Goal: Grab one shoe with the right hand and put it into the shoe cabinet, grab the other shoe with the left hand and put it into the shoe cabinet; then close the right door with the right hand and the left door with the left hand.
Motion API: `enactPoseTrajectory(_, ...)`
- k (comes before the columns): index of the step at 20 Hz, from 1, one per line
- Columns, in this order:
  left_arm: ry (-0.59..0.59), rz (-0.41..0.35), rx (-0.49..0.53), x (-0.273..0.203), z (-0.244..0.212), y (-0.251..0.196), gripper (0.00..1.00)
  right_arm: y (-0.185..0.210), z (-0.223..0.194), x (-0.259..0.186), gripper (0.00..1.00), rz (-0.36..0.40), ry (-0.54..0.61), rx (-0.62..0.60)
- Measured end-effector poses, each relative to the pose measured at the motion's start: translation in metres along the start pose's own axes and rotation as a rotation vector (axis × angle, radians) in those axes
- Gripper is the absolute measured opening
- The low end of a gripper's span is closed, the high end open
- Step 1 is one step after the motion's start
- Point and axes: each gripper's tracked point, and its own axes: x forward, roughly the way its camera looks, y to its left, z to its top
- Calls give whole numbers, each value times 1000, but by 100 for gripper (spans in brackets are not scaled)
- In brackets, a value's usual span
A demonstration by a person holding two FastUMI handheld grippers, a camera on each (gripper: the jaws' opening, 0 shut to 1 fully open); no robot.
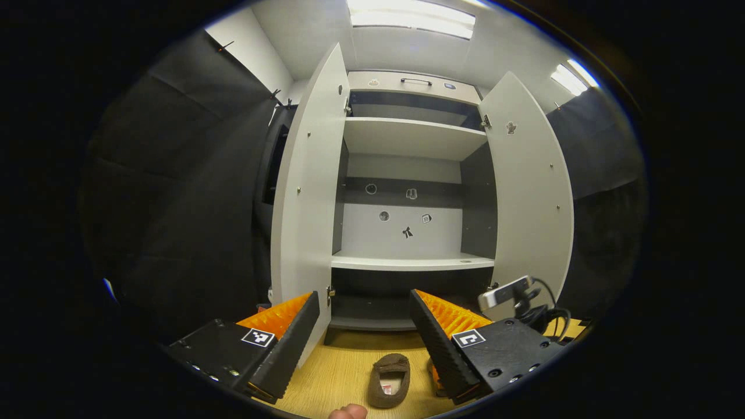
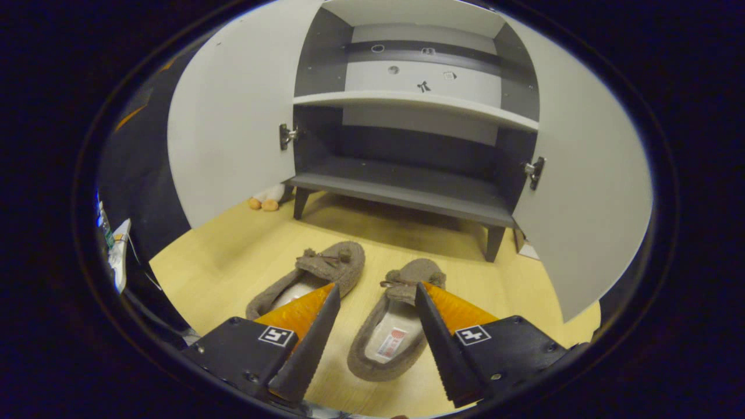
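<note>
two brown slippers lie side by side on the wood floor [image 2: 233,244] in front of the shoe cabinet [image 2: 407,186], toes toward it. in the right gripper view the right shoe [image 2: 396,326] sits between the fingers of the right gripper [image 2: 375,349], whose jaws are spread wide and touch nothing; the left shoe [image 2: 314,276] lies just beside it, partly behind one finger. the step in hand looks like the first grab, not yet made. to do it well, the right gripper would best come down so that one finger goes inside the slipper's opening and the other outside its wall, near the middle of the side or at the heel rim, since the soft upper may fold if pinched at the toe. it should keep apart from the neighbouring slipper so as not to drag it.

the left gripper [image 1: 364,343] hovers higher, its jaws also spread and empty, facing the cabinet with one slipper on the floor below. both doors, the left door [image 1: 308,192] and the right door [image 1: 529,198], stand wide open, and the bottom shelf [image 2: 401,189] is bare, the easiest place to set the shoe.
</note>
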Motion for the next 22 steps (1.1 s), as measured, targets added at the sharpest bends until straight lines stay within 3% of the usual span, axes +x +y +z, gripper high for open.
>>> enactPoseTrajectory(5, 8, 18, 6, -3, -2, 8, 95, 0, -34, 50, 80, -25, 112, 3)
enactPoseTrajectory(7, 19, 24, 6, -4, -5, 9, 94, -1, -42, 64, 72, -46, 139, 7)
enactPoseTrajectory(8, 25, 26, 5, -4, -6, 9, 94, -2, -42, 68, 61, -64, 132, -5)
enactPoseTrajectory(9, 29, 29, 5, -5, -7, 10, 94, -4, -42, 72, 63, -85, 119, -18)
enactPoseTrajectory(11, 30, 36, 4, -5, -7, 14, 95, -9, -40, 74, 55, -122, 92, -23)
enactPoseTrajectory(12, 30, 37, 4, -5, -7, 14, 95, -10, -39, 74, 43, -128, 86, -15)
enactPoseTrajectory(13, 29, 37, 5, -5, -7, 14, 95, -14, -37, 72, 38, -136, 80, -4)
enactPoseTrajectory(16, 31, 30, 5, -4, -8, 13, 95, -12, -36, 70, 11, -82, 51, 82)
enactPoseTrajectory(18, 30, 18, 4, -2, -10, 9, 95, -18, -29, 63, 6, -70, 20, 71)
enactPoseTrajectory(22, 27, -4, 6, -1, -11, 2, 95, -29, 8, 30, 5, -62, -96, 52)
